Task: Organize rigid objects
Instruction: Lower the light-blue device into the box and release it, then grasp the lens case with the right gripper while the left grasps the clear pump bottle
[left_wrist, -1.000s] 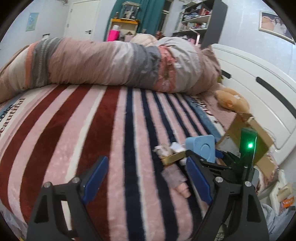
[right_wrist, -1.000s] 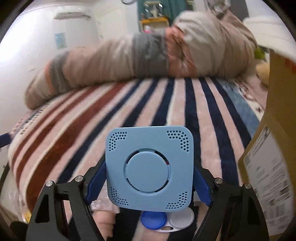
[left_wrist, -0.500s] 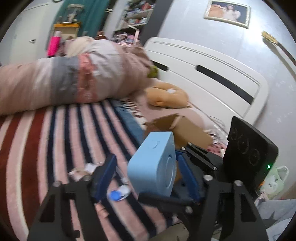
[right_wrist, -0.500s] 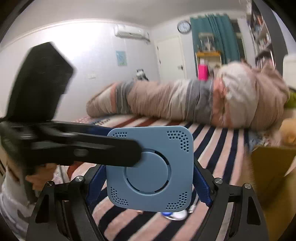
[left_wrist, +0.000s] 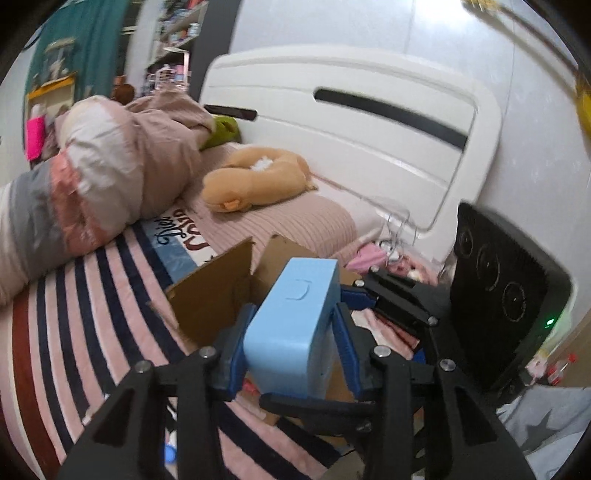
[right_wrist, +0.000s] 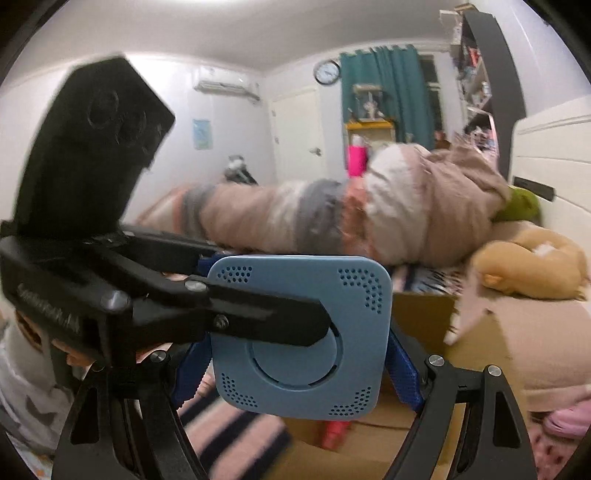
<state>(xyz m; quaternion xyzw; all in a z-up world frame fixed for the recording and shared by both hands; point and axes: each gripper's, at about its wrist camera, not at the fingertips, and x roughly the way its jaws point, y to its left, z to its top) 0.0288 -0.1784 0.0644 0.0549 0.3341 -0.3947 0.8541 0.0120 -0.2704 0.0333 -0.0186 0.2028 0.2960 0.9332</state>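
A light-blue square box with vent holes (right_wrist: 303, 339) hangs in the air over an open cardboard carton (left_wrist: 214, 295). My right gripper (right_wrist: 297, 369) is shut on its two side edges. My left gripper (left_wrist: 291, 317) comes in from the left and takes the same blue box (left_wrist: 295, 332) across its thin width. Its jaws are closing, with one black finger (right_wrist: 258, 317) lying over the box's front face and the blue pads against both faces. The right gripper's fingers (left_wrist: 399, 306) show just behind the box in the left wrist view.
The carton (right_wrist: 424, 306) stands on a striped blanket (left_wrist: 74, 332) and holds something red (right_wrist: 332, 432). A tan plush toy (left_wrist: 255, 181) lies beyond it, a rolled duvet (left_wrist: 92, 177) to the left, and a white headboard (left_wrist: 369, 129) behind.
Both grippers rose and swung toward the carton and headboard. The left gripper, wide open and empty a second ago, has narrowed around the blue box that the right gripper keeps holding.
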